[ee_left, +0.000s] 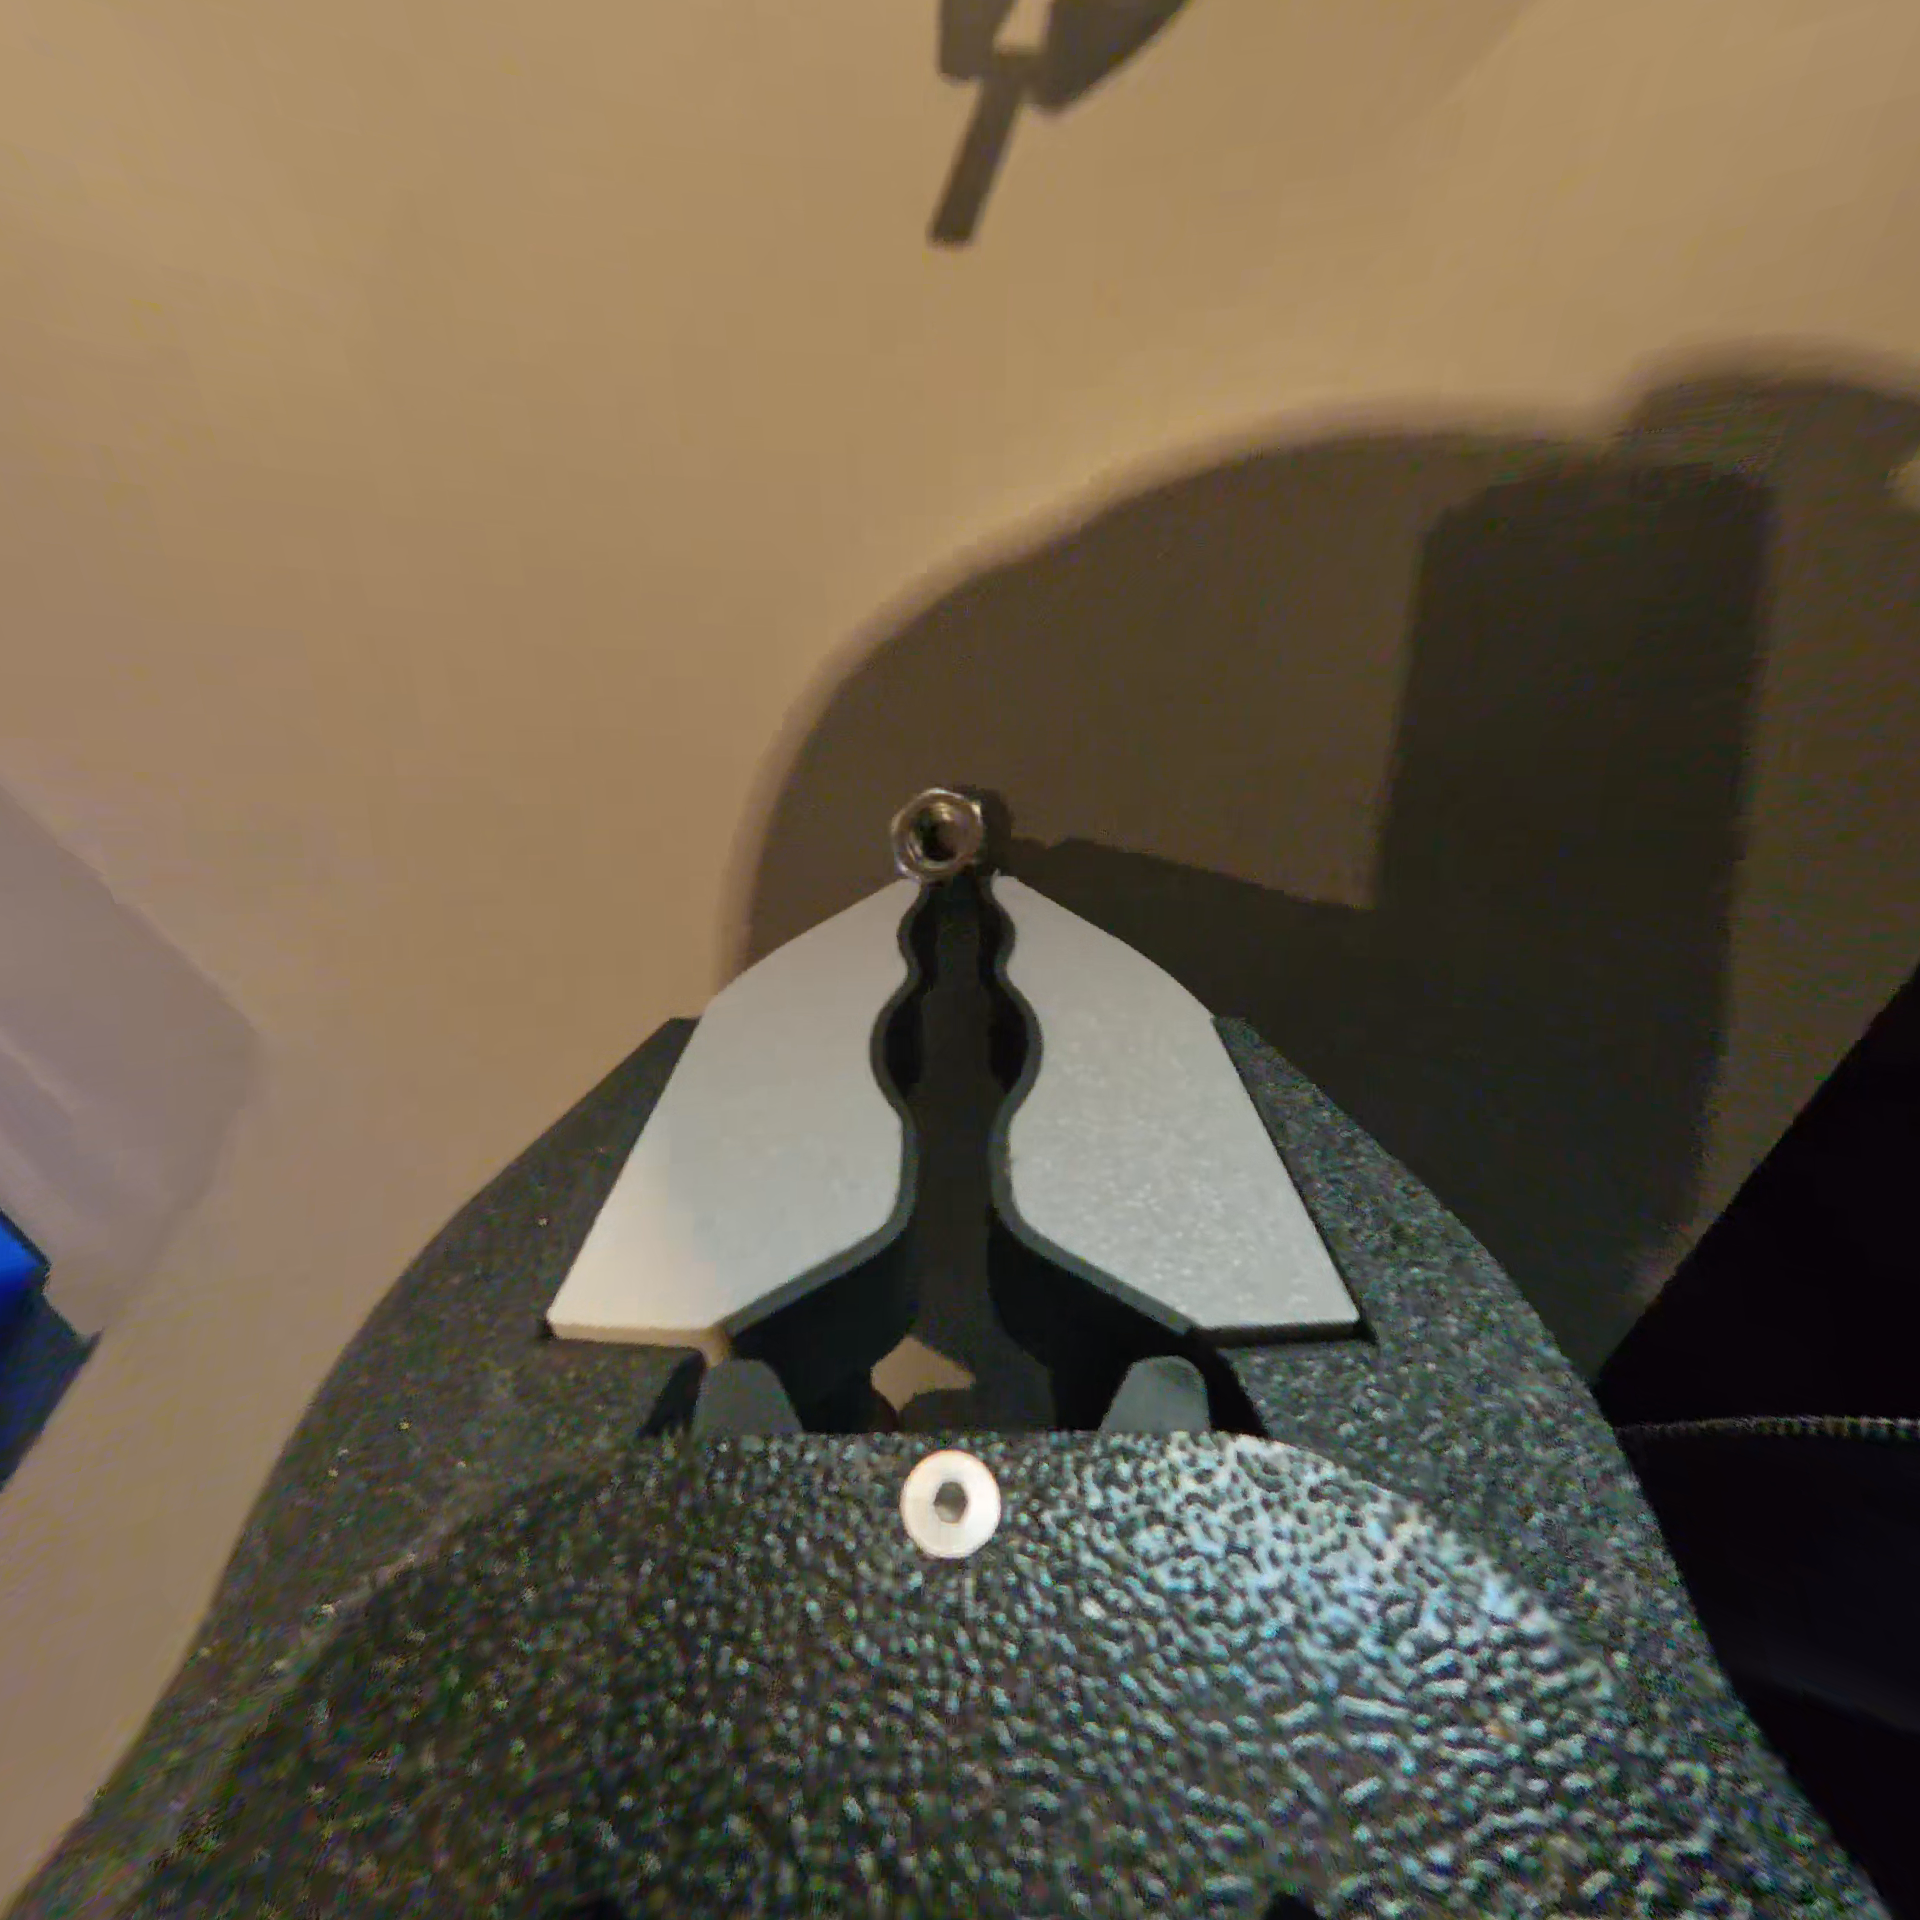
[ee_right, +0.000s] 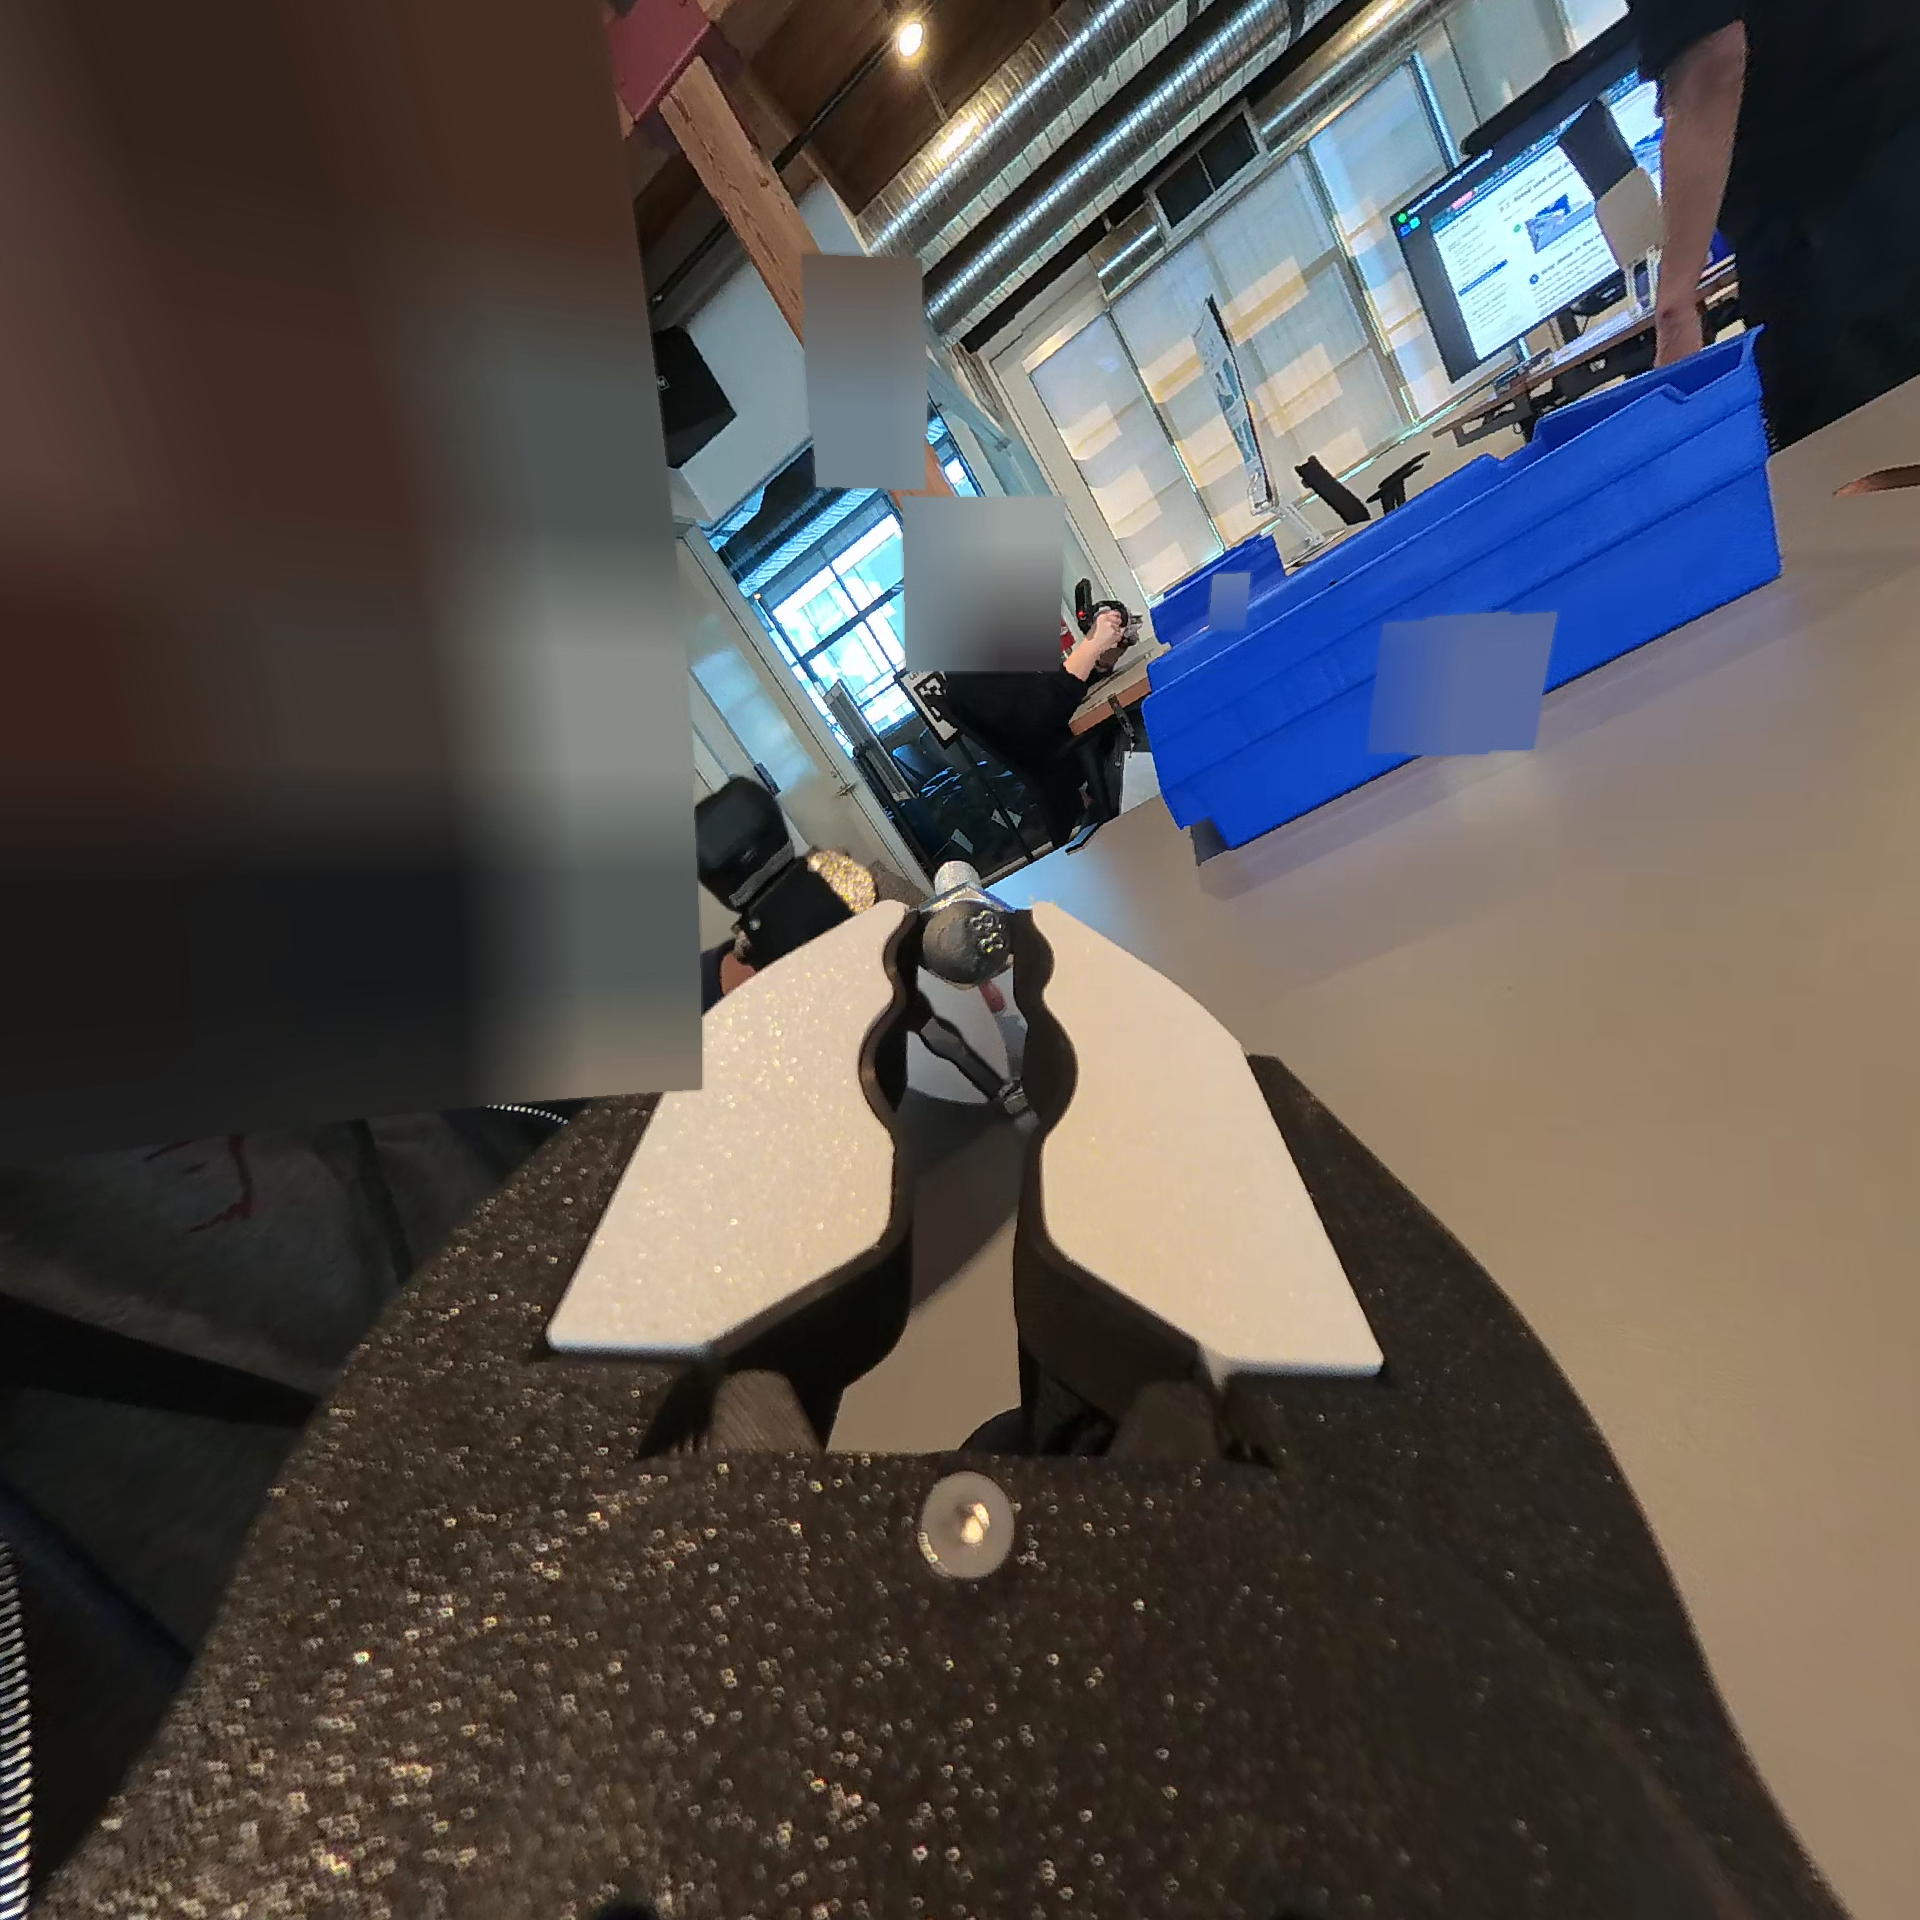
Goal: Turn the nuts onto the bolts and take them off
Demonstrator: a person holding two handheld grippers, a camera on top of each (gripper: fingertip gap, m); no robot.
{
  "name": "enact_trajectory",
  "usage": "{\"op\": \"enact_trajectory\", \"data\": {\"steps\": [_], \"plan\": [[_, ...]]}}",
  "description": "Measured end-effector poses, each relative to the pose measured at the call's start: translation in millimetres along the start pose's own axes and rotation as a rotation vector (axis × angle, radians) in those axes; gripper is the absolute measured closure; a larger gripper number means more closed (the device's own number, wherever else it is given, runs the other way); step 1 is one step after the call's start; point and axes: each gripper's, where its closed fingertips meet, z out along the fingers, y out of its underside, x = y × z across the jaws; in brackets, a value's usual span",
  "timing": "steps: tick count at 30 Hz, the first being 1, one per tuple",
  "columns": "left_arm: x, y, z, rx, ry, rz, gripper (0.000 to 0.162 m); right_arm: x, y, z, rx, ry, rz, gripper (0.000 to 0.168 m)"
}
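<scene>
Steel glints at the tips of both tools. The left gripper [ee_left: 945,883] is clamped on a nut [ee_left: 932,848], pinching it at the very ends of its grey fingers [ee_left: 790,1122], the threaded hole facing back towards the camera. It hangs over the beige table [ee_left: 416,520], and nothing in the left wrist view shows a bolt anywhere near that nut.

The right gripper [ee_right: 966,940] is closed on a bolt [ee_right: 964,935], gripping it just behind the hex head, in the first notch of its white fingers [ee_right: 1143,1122]. The head faces the camera; the shank points away and is mostly hidden, so I cannot tell whether any nut sits on it further along. Beyond lie the table edge and blue bins [ee_right: 1455,623], well apart from the work, and a person seated in the background.

By my reckoning the job stands between steps: nut in one claw, bolt in the other, the two parts separate and not in one view together. Whether this pair is about to be joined or has just come apart, the pictures do not say. What is left, at the least, is bringing nut and shank into line and turning one against the other.
</scene>
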Motion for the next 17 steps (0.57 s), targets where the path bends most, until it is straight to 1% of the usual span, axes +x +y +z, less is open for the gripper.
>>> {"op": "enact_trajectory", "data": {"steps": [1,6,9,13,17], "plan": [[1,1,-1,0.008,0.003,-0.009,0.155,0,0,0,0.000,0.000,0.001,0.152],[-2,-2,-5,-0.018,0.008,0.001,0.149,0,0,0,-0.002,0.001,-0.001,0.152],[-2,-5,-2,-0.058,0.053,0.025,0.145,0,0,0,-0.002,0.001,-0.002,0.152],[-5,-3,0,-0.125,0.103,0.160,0.144,-1,1,1,-0.004,-0.006,0.001,0.152],[-8,-2,0,-0.184,0.190,0.325,0.144,-1,1,1,-0.008,-0.010,0.003,0.152]]}}
